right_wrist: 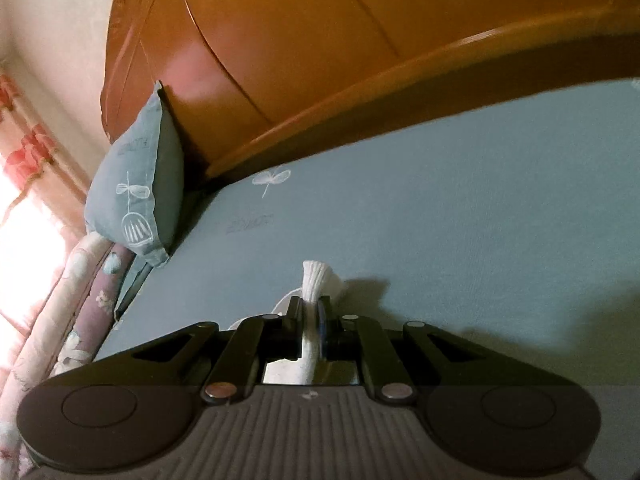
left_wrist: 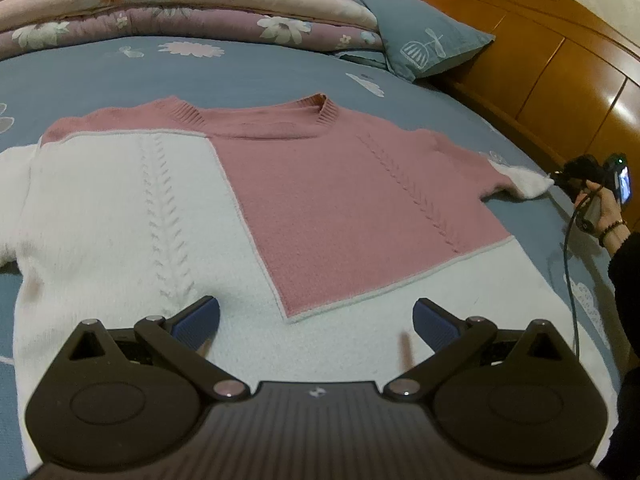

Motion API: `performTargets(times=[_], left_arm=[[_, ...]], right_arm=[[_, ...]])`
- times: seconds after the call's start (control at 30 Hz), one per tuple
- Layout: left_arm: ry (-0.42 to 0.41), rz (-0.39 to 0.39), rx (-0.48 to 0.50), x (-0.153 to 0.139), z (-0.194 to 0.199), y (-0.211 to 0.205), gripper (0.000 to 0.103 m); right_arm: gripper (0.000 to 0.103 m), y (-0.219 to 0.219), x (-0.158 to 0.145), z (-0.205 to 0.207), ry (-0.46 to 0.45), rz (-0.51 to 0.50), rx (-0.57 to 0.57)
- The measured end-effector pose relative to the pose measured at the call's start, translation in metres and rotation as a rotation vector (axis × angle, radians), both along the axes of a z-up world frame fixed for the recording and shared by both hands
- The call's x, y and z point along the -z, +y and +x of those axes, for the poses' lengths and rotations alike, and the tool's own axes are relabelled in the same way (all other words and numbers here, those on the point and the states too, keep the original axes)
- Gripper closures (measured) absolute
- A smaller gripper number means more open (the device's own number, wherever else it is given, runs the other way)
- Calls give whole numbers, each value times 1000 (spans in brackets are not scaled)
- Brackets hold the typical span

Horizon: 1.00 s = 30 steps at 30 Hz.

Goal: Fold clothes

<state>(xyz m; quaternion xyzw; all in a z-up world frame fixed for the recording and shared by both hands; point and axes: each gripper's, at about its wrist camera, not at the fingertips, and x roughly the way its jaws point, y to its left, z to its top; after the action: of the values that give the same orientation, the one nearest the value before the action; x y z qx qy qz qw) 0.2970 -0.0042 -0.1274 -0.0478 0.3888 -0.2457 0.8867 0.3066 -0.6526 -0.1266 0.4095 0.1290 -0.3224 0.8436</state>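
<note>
Sweater point(left_wrist: 344, 200) cuff point(right_wrist: 314, 280) (mostly hidden) inside right hand-held gripper point(right_wrist: 310, 316)

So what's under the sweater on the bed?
The sweater lies flat on the blue bedsheet, which shows all round it. Whatever lies beneath the knit itself is covered. The right gripper pinches its white cuff.

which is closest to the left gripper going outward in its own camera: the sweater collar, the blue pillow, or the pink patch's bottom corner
From the left gripper:
1. Pink patch's bottom corner, just ahead between the open fingers.
2. Sweater collar, at the sweater's far edge, straight ahead.
3. Blue pillow, far right, against the headboard.
</note>
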Motion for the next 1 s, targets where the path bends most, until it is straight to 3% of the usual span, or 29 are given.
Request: performTargets(times=[0.17, 0.3, 0.47, 0.53, 0.6, 0.63, 0.7, 0.8, 0.87, 0.97, 1.0], left_arm=[[19, -29, -11, -1, 0, 7, 1], [26, -45, -19, -1, 1, 9, 1], [17, -33, -15, 0, 1, 7, 1], [13, -22, -10, 0, 1, 5, 1], [12, -20, -9, -1, 1, 5, 1], [13, -22, -9, -1, 1, 6, 1], [16, -29, -12, -1, 1, 7, 1], [18, -32, -13, -1, 2, 6, 1], [12, -33, -9, 0, 1, 7, 1], [6, -33, -1, 0, 0, 8, 1], [4, -33, 2, 0, 0, 9, 1]], right_arm=[[94, -3, 1, -12, 40, -16, 40], [94, -8, 21, -8, 100, -4, 78], [93, -4, 20, 12, 130, -119, 55], [91, -4, 23, 16, 158, -90, 73], [84, -1, 19, 12, 154, -59, 114], [74, 3, 12, 11, 165, -55, 133], [69, 14, -7, 9, 151, -75, 132], [69, 45, -34, 8, 51, -65, -47], [69, 77, -38, 12, -19, 16, -246], [69, 134, -30, 17, -87, 114, -551], [69, 154, -23, 21, -63, 135, -624]])
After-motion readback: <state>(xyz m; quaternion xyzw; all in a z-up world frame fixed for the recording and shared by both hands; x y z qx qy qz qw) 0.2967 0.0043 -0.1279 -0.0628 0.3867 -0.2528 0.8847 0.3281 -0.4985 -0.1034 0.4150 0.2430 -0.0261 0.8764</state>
